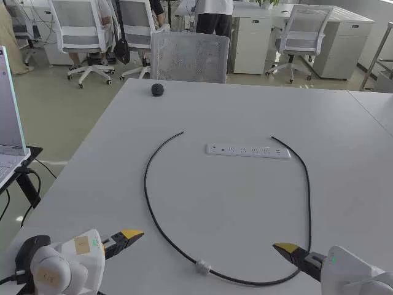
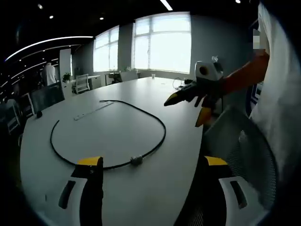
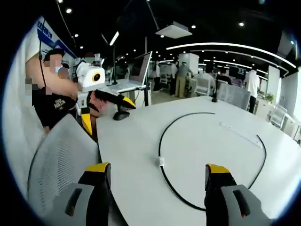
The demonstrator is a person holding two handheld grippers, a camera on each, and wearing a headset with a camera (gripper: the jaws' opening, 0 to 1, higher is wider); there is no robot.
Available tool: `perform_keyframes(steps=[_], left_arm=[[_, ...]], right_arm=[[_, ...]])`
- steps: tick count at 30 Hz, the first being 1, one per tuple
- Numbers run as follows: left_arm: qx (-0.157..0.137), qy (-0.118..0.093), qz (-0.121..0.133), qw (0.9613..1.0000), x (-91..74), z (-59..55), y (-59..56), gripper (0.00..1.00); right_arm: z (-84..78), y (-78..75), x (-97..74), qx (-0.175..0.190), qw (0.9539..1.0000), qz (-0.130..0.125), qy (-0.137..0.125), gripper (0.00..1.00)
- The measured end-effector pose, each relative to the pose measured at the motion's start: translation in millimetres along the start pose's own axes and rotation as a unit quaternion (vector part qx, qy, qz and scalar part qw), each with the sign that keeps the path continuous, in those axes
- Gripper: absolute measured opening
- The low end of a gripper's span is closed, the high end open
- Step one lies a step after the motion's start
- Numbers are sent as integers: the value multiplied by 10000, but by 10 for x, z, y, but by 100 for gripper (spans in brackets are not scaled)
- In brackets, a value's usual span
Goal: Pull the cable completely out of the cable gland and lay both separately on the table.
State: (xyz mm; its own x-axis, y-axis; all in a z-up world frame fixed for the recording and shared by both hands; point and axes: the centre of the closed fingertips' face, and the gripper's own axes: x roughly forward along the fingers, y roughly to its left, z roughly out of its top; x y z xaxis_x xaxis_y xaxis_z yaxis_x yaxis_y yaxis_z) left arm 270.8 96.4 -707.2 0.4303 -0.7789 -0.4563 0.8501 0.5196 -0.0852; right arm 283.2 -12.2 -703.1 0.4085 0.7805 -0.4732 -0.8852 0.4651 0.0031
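Observation:
A long black cable point(image 1: 145, 181) lies in a wide U on the white table point(image 1: 245, 209). A small white cable gland point(image 1: 201, 267) sits threaded on it near the table's front edge. My left gripper point(image 1: 126, 238) hovers at the lower left, open and empty, a short way left of the gland. Level with it on the other side, my right gripper point(image 1: 287, 249) is open too, near the cable's lower right bend. The left gripper view has the gland point(image 2: 136, 160) between its spread jaws, farther out on the table. In the right gripper view the gland point(image 3: 161, 161) and cable point(image 3: 160, 143) lie ahead.
Inside the loop lies a white power strip point(image 1: 248, 150). A small black object point(image 1: 158, 90) rests near the far edge, with a grey mesh chair point(image 1: 189, 56) behind it. A laptop point(image 1: 9, 123) stands off the table's left side. More chairs and desks fill the room behind.

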Motion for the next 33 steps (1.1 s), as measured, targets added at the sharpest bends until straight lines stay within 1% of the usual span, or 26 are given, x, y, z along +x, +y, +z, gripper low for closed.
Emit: perform_keyframes(steps=[4, 8, 10, 13, 18, 20, 22, 25, 29, 32, 33], left_arm=[[60, 24, -35, 10000, 30, 7, -2, 71], [108, 88, -44, 9999, 55, -12, 24, 69], [218, 172, -9, 9996, 56, -36, 44, 68], [198, 146, -39, 9997, 63, -24, 33, 68], [250, 215, 7, 9995, 78, -37, 56, 66], [275, 277, 57, 9992, 90, -55, 82, 64], [302, 284, 53, 9991, 103, -52, 82, 64], [348, 315, 18, 9989, 123, -57, 80, 63], [442, 419, -37, 9981, 158, -84, 86, 62], [490, 526, -40, 9974, 188, -111, 117, 61], [483, 530, -50, 9974, 199, -110, 126, 61]], right_arm=[[13, 15, 29, -29, 10000, 45, -7, 63], [-14, 29, 59, -25, 9999, 100, 69, 55], [-6, 47, 67, -35, 9999, 149, 44, 50], [-1, 48, 85, -45, 9998, 173, 46, 51], [-16, 52, 97, -127, 9996, 207, 131, 44], [-16, 59, 100, -149, 9995, 228, 147, 40], [-19, 61, 103, -217, 9993, 227, 179, 37], [-23, 67, 106, -212, 9993, 220, 204, 36], [-30, 75, 117, -255, 9991, 221, 247, 32], [-32, 82, 137, -228, 9991, 249, 263, 32], [-34, 82, 143, -229, 9990, 250, 274, 32]])
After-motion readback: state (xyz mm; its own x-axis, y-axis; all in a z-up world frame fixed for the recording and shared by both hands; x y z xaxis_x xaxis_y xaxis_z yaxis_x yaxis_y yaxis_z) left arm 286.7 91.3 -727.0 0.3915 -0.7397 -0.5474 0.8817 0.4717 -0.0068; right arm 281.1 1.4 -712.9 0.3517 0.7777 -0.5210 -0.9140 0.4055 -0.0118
